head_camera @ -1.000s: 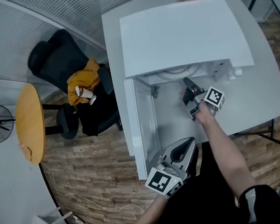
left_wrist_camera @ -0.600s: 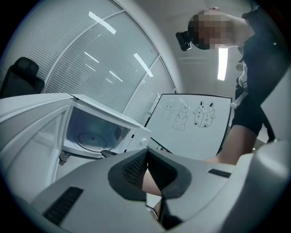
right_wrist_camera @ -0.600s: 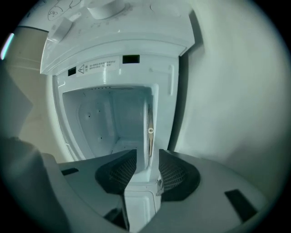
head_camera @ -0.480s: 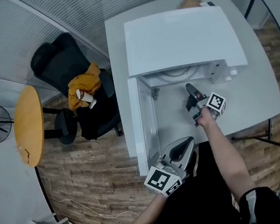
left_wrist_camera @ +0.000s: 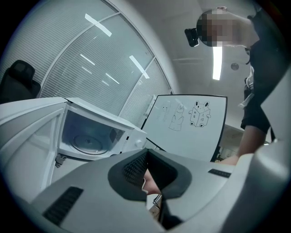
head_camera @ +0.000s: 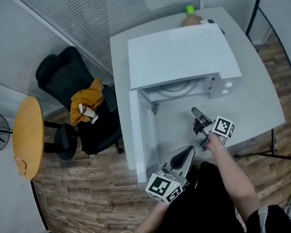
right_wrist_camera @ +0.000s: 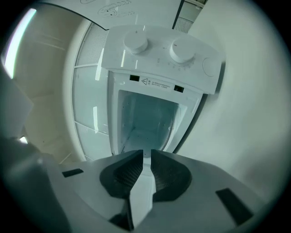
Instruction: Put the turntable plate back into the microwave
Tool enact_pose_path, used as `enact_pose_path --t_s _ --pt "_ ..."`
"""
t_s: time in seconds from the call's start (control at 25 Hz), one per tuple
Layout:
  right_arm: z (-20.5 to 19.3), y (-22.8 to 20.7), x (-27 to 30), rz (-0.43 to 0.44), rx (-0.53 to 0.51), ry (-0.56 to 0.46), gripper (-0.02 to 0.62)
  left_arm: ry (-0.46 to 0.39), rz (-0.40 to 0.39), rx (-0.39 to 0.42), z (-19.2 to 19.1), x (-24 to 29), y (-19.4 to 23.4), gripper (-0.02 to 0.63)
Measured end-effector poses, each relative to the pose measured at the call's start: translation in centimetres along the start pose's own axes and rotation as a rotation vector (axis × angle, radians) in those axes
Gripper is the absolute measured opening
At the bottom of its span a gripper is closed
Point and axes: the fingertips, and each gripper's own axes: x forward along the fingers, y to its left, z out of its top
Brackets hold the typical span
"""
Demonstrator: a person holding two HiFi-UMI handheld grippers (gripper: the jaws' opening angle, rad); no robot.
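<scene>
Turntable plate [head_camera: 177,88] looks seated in microwave [head_camera: 180,52]. Right gripper [head_camera: 197,112] jaws just closing, nearly together, empty. Left gripper [head_camera: 187,151] jaws pressed together, empty. Advice: push door [head_camera: 143,132] shut gently, from outer edge.

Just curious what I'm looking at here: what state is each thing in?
Microwave door, open.
Turntable plate, inside the microwave.
Left gripper, fingers shut, empty.
Right gripper, fingers have just been closing, almost shut, nothing between them.
</scene>
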Motion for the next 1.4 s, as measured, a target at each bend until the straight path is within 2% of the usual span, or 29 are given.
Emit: enact_pose_path --t_s 0.08,0.48,0.64,0.84,1.12,1.28,1.4 --pt "0.0 1.2 -1.2 0.023 -0.018 0.004 0.051 -0.004 0.011 0.001 0.0 0.3 -0.3 -0.003" --pt "1.0 7.0 -8.0 0.033 -0.110 0.040 0.015 -0.041 0.065 0.038 1.1 1.6 -3.4 -0.003" --pt "1.4 10.0 -9.8 0.106 -0.159 0.064 0.009 -0.038 0.092 0.057 1.4 1.7 -5.1 -0.003" --pt "1.4 11.9 -11.9 0.118 -0.317 0.116 0.009 -0.040 0.124 0.074 1.6 1.6 -6.2 -0.003" --pt "-0.1 16.3 -14.4 0.158 -0.618 0.220 0.009 -0.070 0.154 0.097 2.1 1.2 -7.3 -0.003" --pt "-1.2 18.4 -15.9 0.179 -0.826 0.271 0.009 -0.087 0.173 0.103 2.2 1.0 -7.9 -0.003" --pt "-1.7 19.5 -17.1 0.201 -0.899 0.293 0.009 -0.094 0.187 0.113 2.5 0.7 -8.4 -0.003"
